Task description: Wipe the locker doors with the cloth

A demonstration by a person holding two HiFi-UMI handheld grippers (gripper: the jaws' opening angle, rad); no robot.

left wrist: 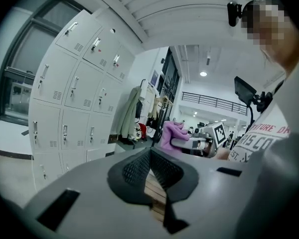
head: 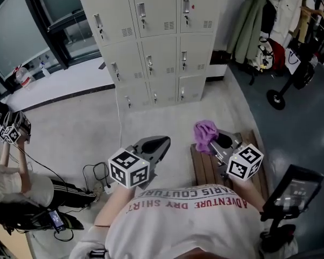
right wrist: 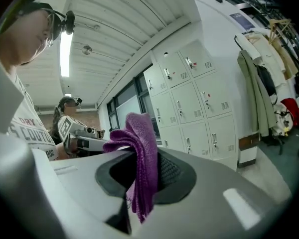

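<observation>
Head view and the two gripper views of a person facing a bank of pale grey lockers (head: pixel 151 42). The bank stands in three columns against the far wall, and each door carries a small handle and a set of vent slots. The right gripper (head: pixel 211 142) is clamped on a purple cloth (head: pixel 205 132). In the right gripper view the cloth's folds bunch above the jaws and trail below them. The cloth is held in the air well apart from the lockers and touches no door. The left gripper (head: pixel 160 143) has its jaws brought together at the tips with nothing between them, and it is held beside the right gripper at about the same height. A low slatted wooden platform (head: pixel 204 169) lies on the ground under the right gripper, and its slats show through the gap behind the left jaw pads. The floor in front of the lockers is light grey (head: pixel 86 125) and gives way to a darker surface (head: pixel 308 139) at the right. There, coats (head: pixel 248 20) hang from a rack and a wheeled stand (head: pixel 276 99) is parked. Dark-framed windows (head: pixel 21 31) run along the wall left of the lockers. A second person (head: pixel 13 185) sits at the lower left, with black cables (head: pixel 97 172) looped on the floor nearby. A small screen on a bracket (head: pixel 296 189) stands at the wearer's right.
</observation>
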